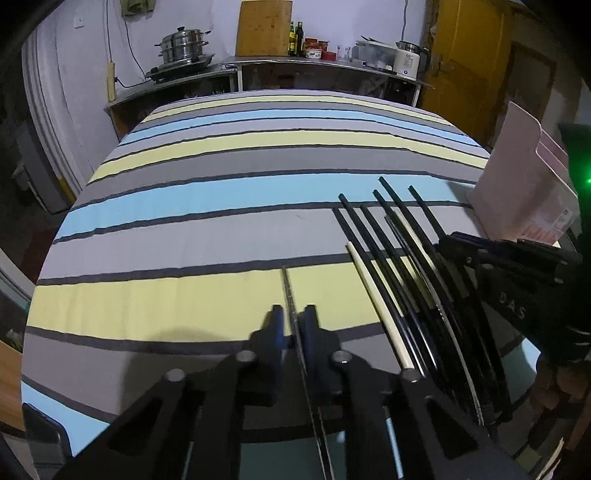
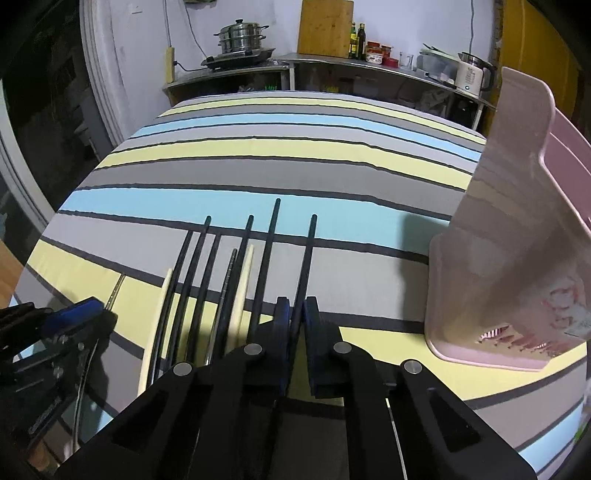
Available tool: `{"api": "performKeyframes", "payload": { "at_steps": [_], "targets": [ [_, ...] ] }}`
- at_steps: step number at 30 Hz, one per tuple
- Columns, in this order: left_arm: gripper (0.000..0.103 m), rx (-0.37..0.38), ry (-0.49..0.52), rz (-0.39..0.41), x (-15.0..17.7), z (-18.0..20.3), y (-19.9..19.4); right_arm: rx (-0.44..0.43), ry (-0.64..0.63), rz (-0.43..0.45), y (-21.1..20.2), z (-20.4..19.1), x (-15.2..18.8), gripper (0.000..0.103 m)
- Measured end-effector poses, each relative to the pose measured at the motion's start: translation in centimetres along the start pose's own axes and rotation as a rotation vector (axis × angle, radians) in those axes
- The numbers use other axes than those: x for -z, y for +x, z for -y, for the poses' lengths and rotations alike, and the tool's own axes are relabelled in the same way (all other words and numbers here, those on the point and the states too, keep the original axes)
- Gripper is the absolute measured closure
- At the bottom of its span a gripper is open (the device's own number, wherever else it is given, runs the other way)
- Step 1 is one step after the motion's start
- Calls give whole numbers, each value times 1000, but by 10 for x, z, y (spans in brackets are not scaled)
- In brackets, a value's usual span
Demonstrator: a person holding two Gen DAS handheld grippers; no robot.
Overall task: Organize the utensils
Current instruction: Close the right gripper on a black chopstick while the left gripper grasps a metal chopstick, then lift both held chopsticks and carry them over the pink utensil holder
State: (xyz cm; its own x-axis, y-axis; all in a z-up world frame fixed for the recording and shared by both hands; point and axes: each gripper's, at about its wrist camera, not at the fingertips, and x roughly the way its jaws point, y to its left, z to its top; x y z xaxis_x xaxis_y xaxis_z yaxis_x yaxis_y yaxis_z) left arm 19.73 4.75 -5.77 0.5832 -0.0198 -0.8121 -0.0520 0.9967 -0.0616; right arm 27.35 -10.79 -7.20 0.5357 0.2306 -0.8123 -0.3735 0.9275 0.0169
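Several black chopsticks (image 1: 371, 236) and two cream ones (image 1: 371, 295) lie side by side on the striped tablecloth (image 1: 221, 221). My left gripper (image 1: 292, 314) is shut on a thin metal chopstick (image 1: 289, 288) that lies left of the row. In the right wrist view, my right gripper (image 2: 296, 306) is shut on the rightmost black chopstick (image 2: 309, 251), whose tip points away from me. A pink plastic utensil holder (image 2: 517, 240) stands upright just right of the row. The left gripper (image 2: 99, 314) shows at the lower left of that view, holding the metal chopstick (image 2: 116, 288).
A steel counter at the back carries a steamer pot (image 1: 184, 46), a wooden board (image 1: 264, 27), bottles and a white kettle (image 1: 408, 59). A yellow door (image 1: 472, 55) is behind the holder. The far tablecloth stripes carry nothing. The table's near edge runs below both grippers.
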Motion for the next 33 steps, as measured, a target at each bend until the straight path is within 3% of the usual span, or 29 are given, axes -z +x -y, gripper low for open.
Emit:
{"api": "performKeyframes", "payload": {
  "at_steps": [4, 16, 23, 33],
  "targets": [
    [98, 38, -43, -8, -2, -7, -3, -23, 8, 17, -10, -1, 1, 96],
    [98, 140, -70, 122, -20, -16, -75, -89, 45, 157, -88, 12, -4, 97],
    [98, 173, -53, 177, -23, -14, -115, -107, 63, 220, -125, 18, -4, 97],
    [98, 223, -32, 200, -38, -1, -142, -114, 94, 300, -166, 29, -4, 97]
  ]
}}
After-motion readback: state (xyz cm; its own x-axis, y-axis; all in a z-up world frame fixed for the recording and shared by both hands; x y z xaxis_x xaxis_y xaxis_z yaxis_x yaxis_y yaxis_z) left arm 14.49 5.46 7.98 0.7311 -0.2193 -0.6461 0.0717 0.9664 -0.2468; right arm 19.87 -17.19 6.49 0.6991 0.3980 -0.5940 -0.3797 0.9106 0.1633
